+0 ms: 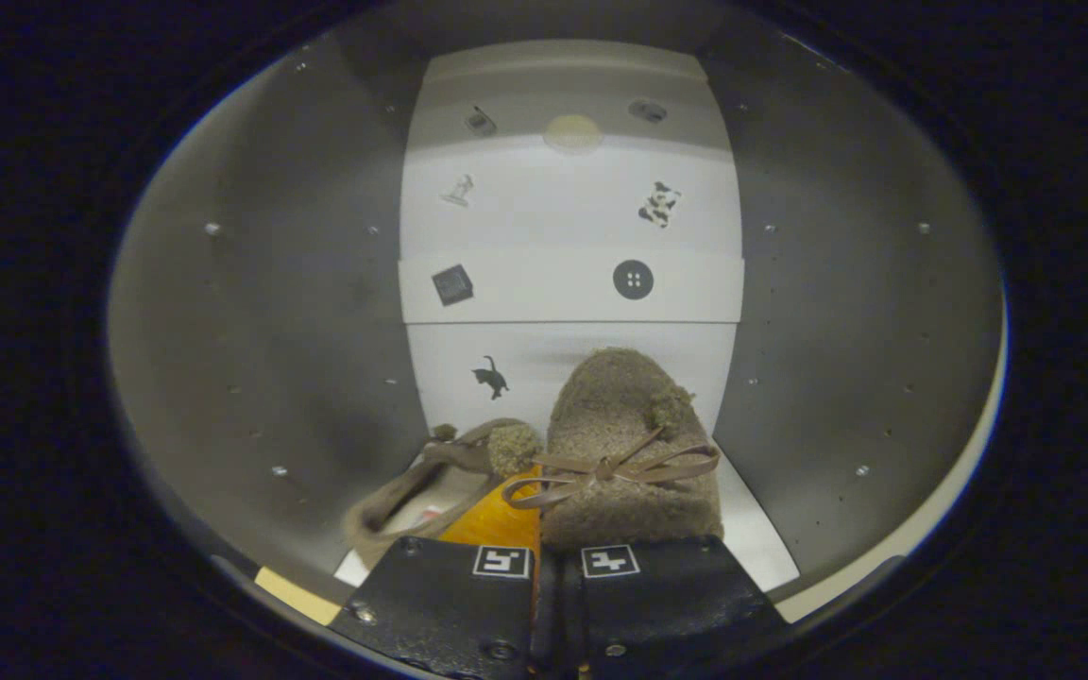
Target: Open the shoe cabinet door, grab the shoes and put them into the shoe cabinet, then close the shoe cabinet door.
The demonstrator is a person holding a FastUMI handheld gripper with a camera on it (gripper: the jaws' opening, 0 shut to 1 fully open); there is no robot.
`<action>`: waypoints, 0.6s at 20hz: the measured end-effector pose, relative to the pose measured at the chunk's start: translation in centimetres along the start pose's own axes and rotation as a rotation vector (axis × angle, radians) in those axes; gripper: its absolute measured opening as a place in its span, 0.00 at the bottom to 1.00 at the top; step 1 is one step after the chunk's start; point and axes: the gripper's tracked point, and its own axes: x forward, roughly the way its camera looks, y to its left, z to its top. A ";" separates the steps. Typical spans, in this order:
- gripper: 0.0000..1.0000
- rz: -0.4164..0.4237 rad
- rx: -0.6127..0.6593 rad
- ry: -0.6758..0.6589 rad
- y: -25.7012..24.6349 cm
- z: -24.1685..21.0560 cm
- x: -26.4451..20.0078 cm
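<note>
The gripper (558, 567) is seen at the bottom centre of the frame with its two fingers pressed close together, only a thin gap left between them. Whether a fold of the shoe is pinched in that gap cannot be told, since the tips are hidden under the shoe's near edge.

Two shoes (620, 453) are lying just ahead of the fingers, low in the centre of the frame, inside the shoe cabinet (261, 359). The right one is a fuzzy tan slipper with a thin leather bow (615, 470) across its top. The left one (431, 486) is tipped over so that its opening and pale lining are shown, with a pompom (514, 447) at its front. An orange patch (501, 519) is visible between the two, probably an insole or lining.

The shoes are judged to be light, soft and easily squashed, with a fleecy surface that should not slip. A hold would best be taken on the rim of the opening or the heel edge, where the material is doubled and firmer; the bow is thought too thin and loose to be trusted.

The cabinet is a narrow compartment with grey side walls dotted with small holes and pegs. Its white back panel (570, 236), at the upper centre of the frame, carries small stickers (633, 280). Nothing else is seen resting on the cabinet floor (756, 538).
</note>
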 end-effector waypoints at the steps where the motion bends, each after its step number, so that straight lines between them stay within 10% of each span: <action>1: 0.07 -0.004 -0.001 0.009 -0.2 -0.1 1.3; 12: 0.24 -0.032 0.028 0.213 -1.6 -3.3 5.8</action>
